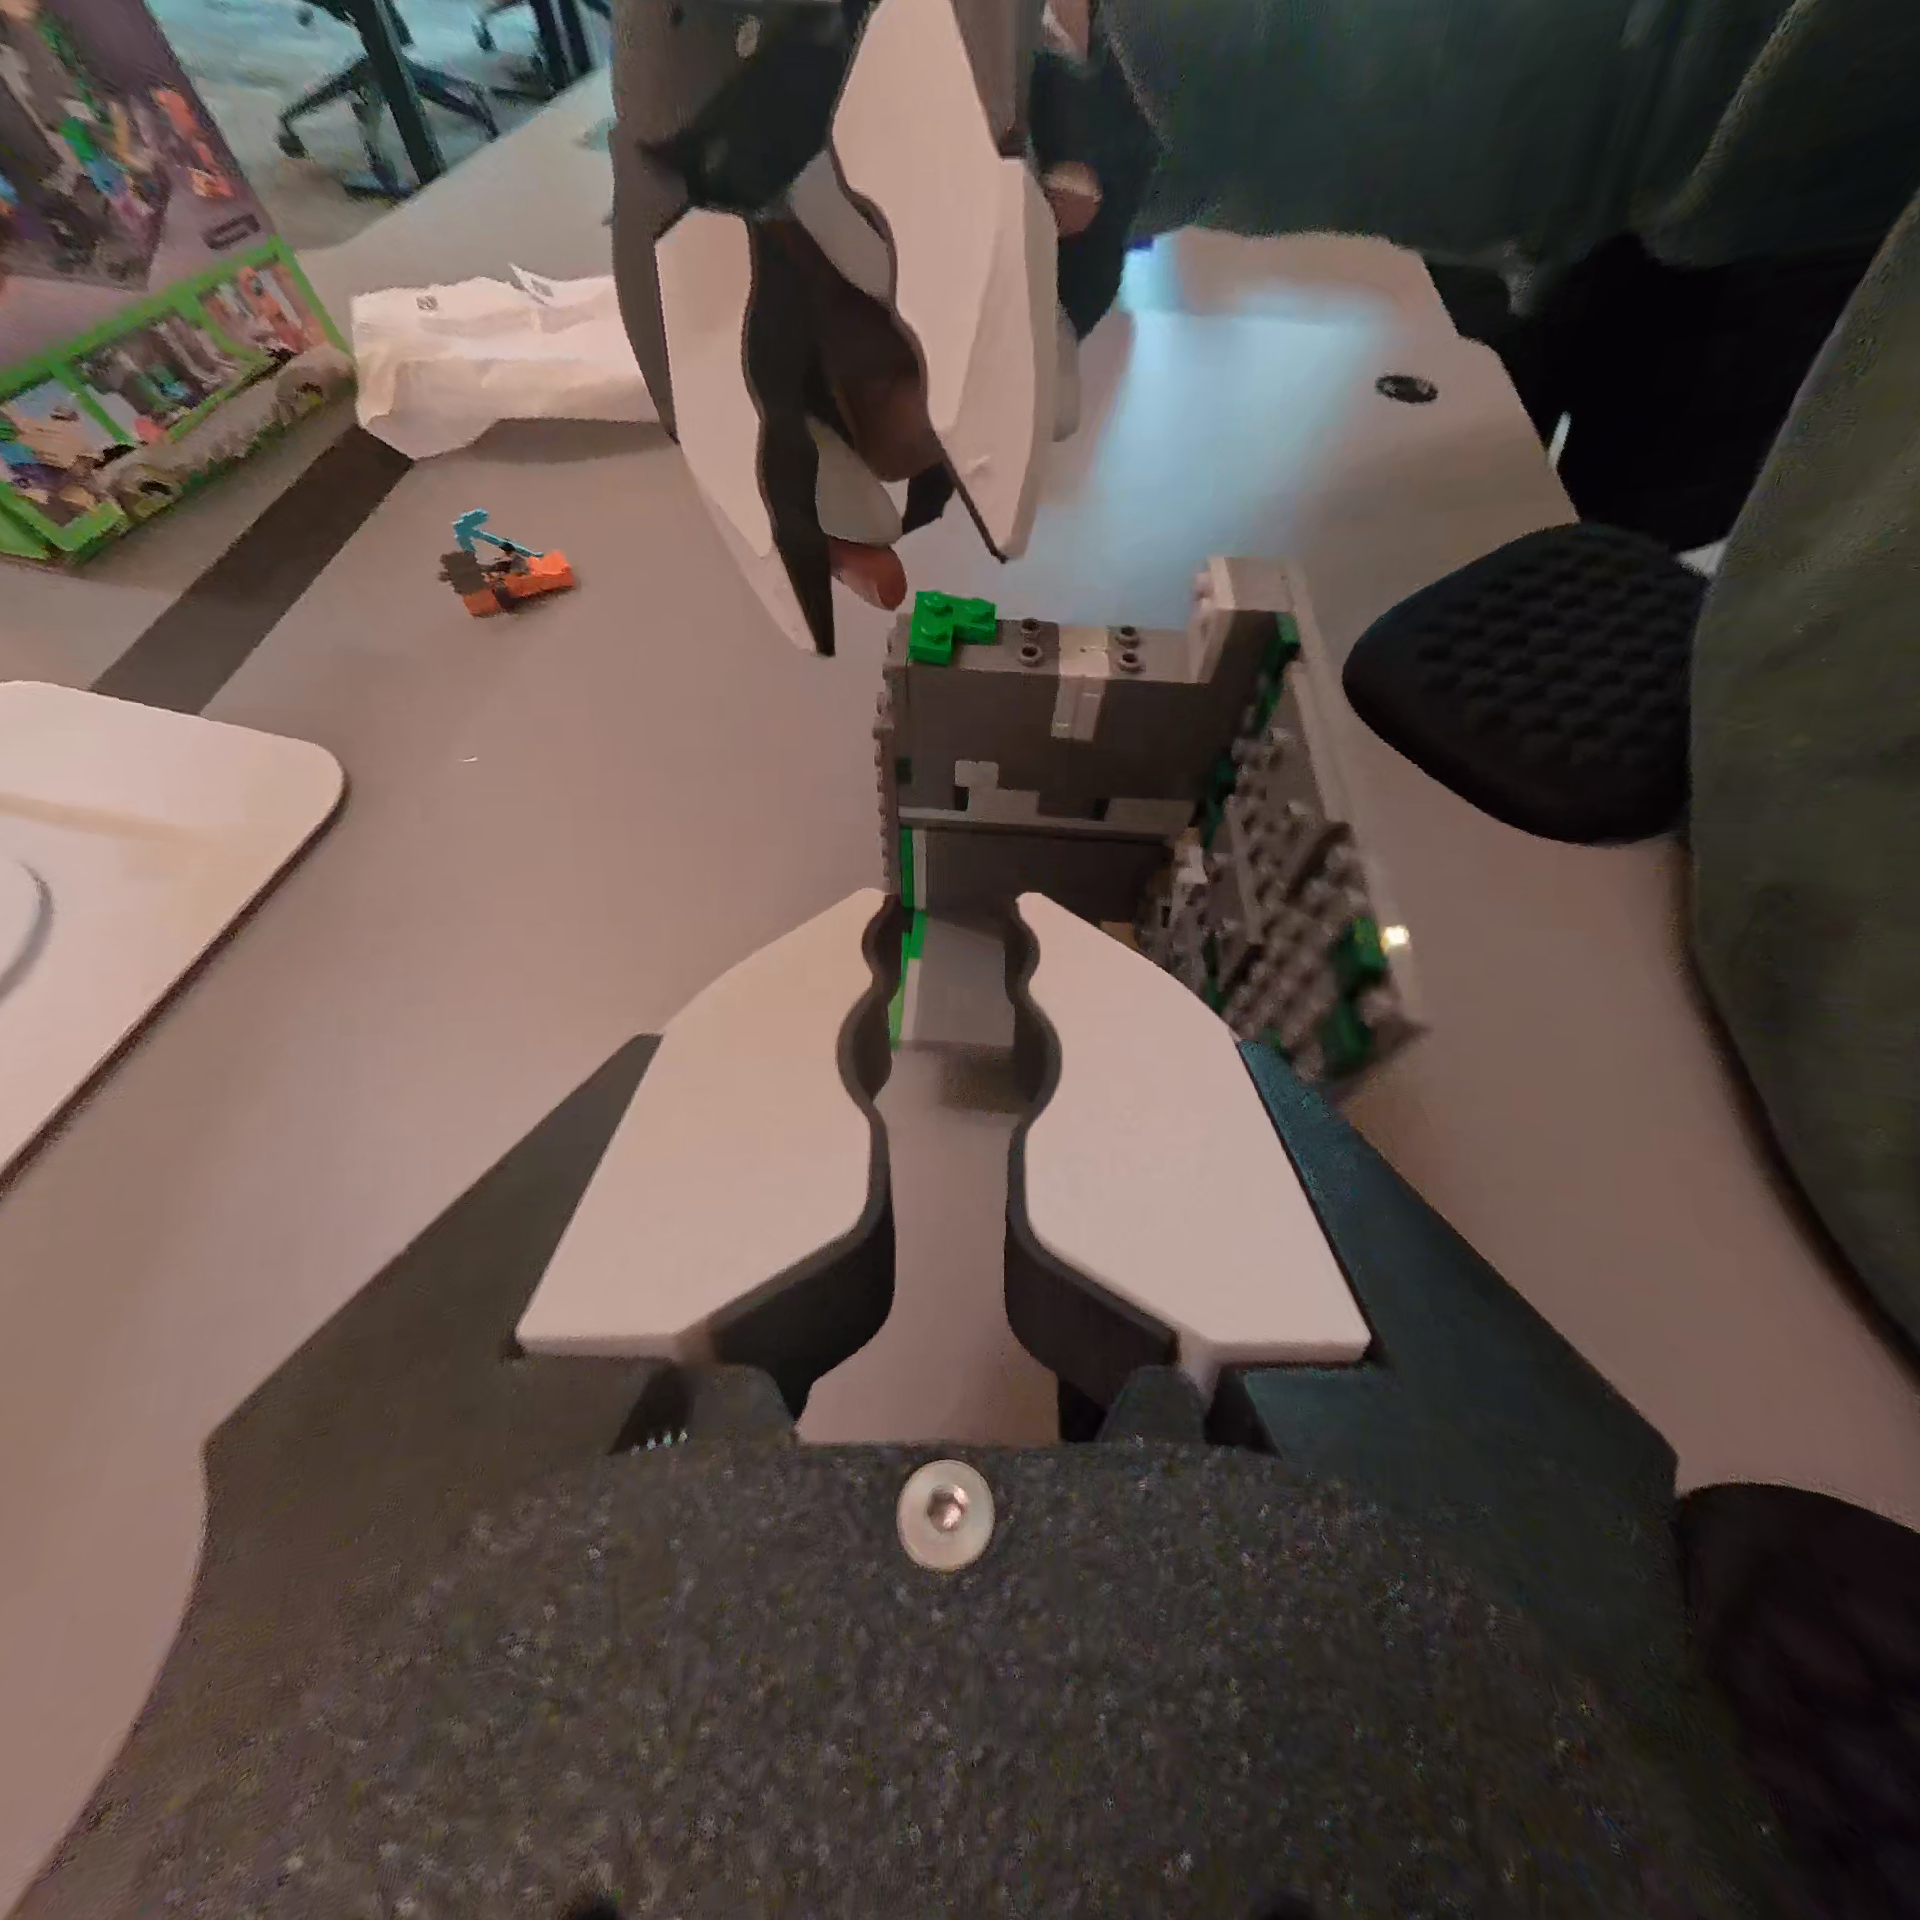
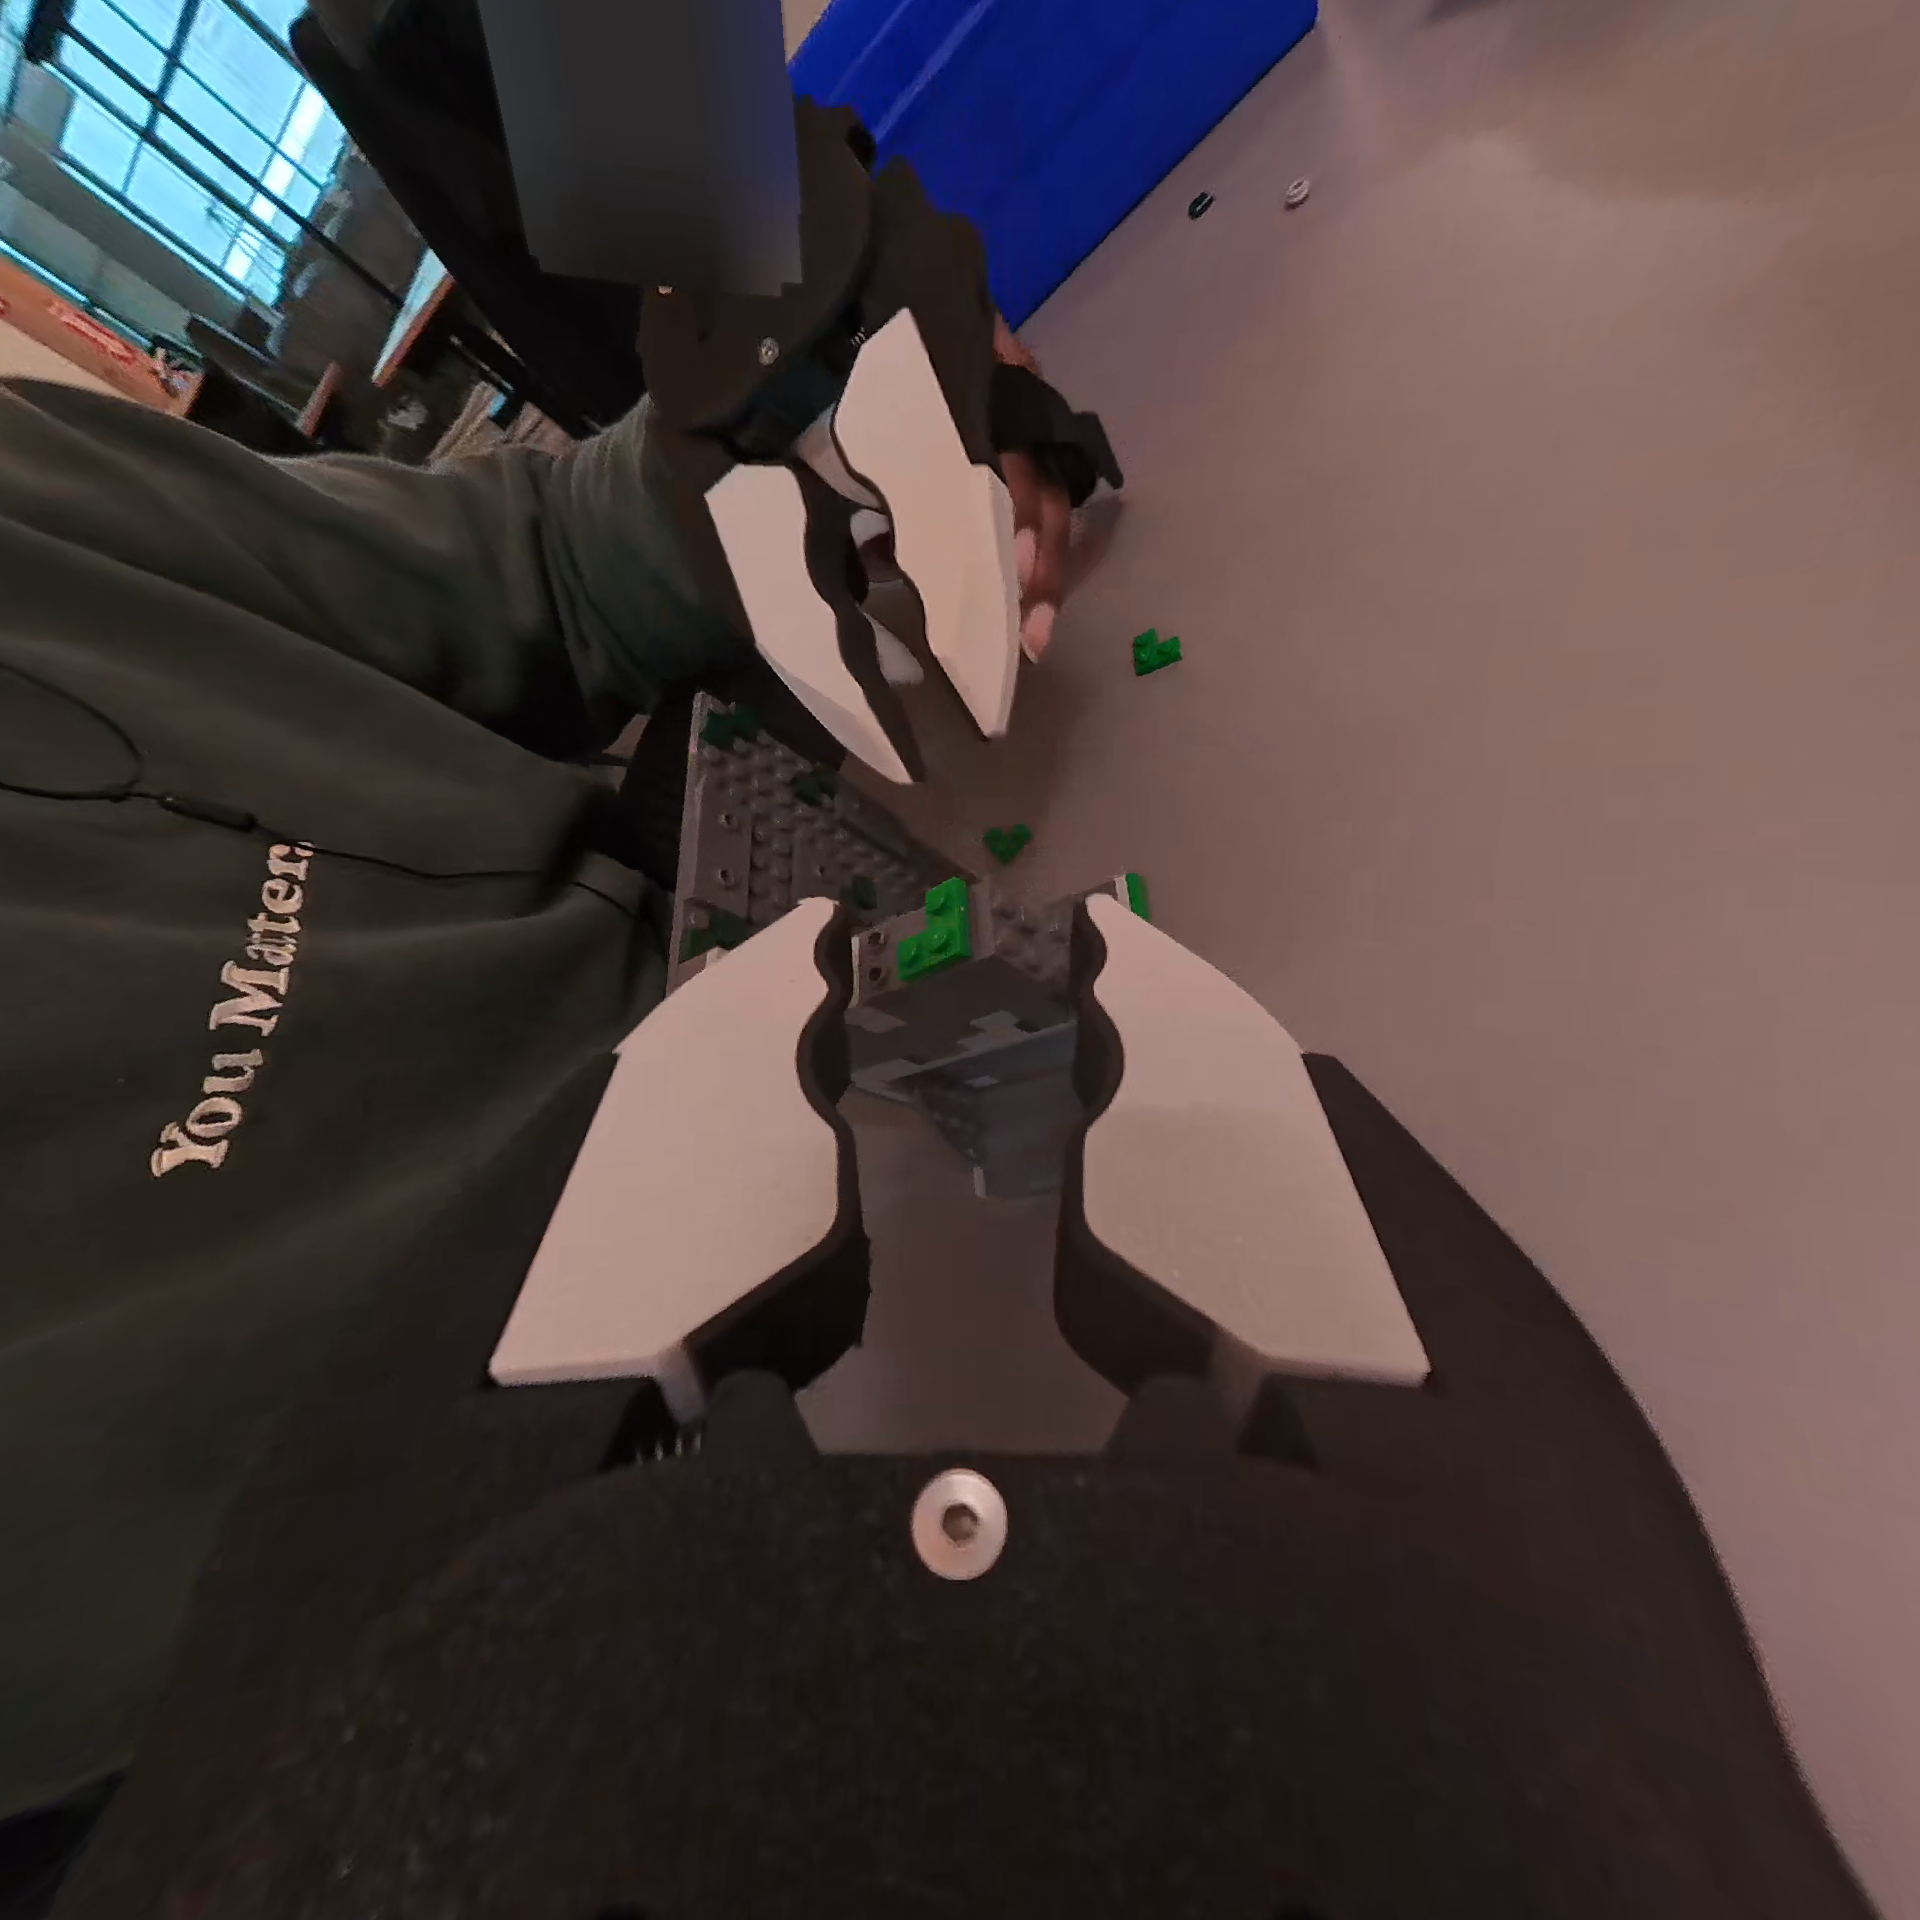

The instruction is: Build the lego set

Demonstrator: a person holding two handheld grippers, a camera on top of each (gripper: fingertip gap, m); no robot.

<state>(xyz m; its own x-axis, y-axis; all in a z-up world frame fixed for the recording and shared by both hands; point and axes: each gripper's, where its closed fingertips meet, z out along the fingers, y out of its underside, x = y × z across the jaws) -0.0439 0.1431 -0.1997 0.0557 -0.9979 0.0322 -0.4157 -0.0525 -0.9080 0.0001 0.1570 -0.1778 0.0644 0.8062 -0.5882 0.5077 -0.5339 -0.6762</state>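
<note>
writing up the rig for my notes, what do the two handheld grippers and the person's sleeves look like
Both the left gripper and the right gripper look the same: two flat white fingers tapering to a point, each lined inside with a wavy black pad, on a black speckled body with one silver screw at its centre. No cables show. The person wears a dark green sweatshirt with pale lettering and long sleeves.

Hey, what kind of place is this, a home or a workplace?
Probably an office or lab: rolling office chairs on the floor beyond a grey desk, large gridded windows, and a blue bin.
</note>
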